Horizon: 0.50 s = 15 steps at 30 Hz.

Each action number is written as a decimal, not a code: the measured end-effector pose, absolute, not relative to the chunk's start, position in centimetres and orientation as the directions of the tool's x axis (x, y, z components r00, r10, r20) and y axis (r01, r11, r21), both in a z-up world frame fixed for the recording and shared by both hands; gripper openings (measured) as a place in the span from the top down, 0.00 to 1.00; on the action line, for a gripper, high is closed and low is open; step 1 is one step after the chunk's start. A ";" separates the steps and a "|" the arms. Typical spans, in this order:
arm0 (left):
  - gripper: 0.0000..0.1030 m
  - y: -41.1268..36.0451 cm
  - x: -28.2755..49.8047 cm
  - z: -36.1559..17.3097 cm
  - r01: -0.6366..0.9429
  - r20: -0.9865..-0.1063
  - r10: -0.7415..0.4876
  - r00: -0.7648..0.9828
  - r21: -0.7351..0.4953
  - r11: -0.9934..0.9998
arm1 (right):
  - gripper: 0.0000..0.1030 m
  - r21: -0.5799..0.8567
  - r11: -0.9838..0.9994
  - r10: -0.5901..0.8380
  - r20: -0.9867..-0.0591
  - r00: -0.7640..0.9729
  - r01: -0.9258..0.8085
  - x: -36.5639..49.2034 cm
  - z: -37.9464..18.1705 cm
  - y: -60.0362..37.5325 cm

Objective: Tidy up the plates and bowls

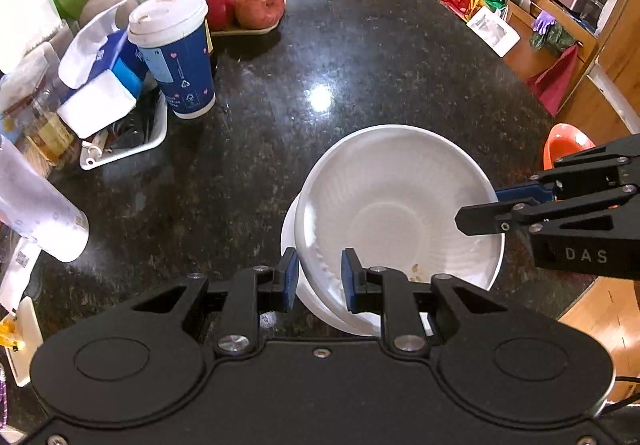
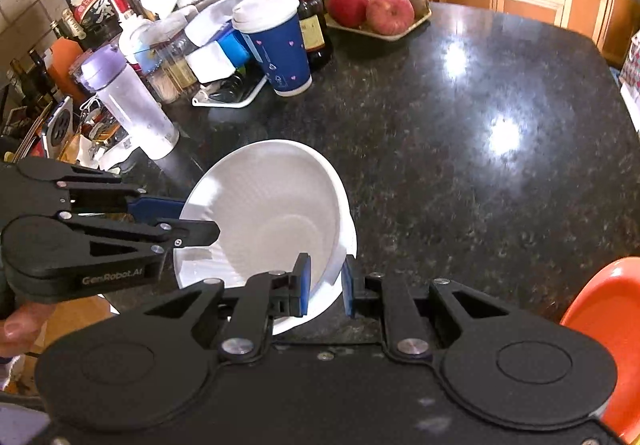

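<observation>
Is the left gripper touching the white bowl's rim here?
Touching. In the left wrist view, the left gripper has its blue pads on either side of the white bowl rim, pressing it.

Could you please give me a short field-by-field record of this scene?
surface: dark granite counter
main items: white bowl tilted on a second white dish
left tool: pads either side of the bowl's near rim, gap visible
right tool: pads either side of the rim, gap visible
contact: cannot tell whether either one grips
nearby: blue cup, apples, white tray
</observation>
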<state>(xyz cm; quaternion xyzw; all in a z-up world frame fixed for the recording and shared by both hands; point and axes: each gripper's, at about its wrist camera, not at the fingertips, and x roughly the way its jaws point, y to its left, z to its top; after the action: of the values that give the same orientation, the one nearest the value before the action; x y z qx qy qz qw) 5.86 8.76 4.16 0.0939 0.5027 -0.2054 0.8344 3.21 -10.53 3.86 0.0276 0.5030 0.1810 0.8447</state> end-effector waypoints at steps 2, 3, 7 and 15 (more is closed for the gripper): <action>0.71 8.8 5.9 3.9 0.439 -0.883 -0.251 0.397 -0.058 0.896 | 0.80 0.238 0.933 0.336 -0.843 0.420 -0.269 3.4 3.5 -10.5; 0.71 8.8 6.0 3.7 0.442 -0.884 -0.253 0.392 -0.060 0.895 | 0.79 0.239 0.933 0.336 -0.844 0.418 -0.268 3.4 3.3 -10.5; 0.63 8.9 5.8 3.5 0.457 -0.878 -0.256 0.404 -0.049 0.888 | 0.76 0.194 0.942 0.303 -0.840 0.451 -0.273 3.2 3.2 -10.4; 0.49 9.5 4.9 4.3 0.459 -0.827 -0.280 0.487 -0.030 0.888 | 0.66 0.124 0.948 0.266 -0.815 0.515 -0.294 2.5 3.6 -10.2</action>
<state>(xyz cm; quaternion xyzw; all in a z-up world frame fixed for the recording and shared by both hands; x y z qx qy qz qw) 4.89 9.51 4.32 0.0980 0.4582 -0.2156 0.8567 2.50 -10.19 3.55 -0.0148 0.4656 0.1610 0.8701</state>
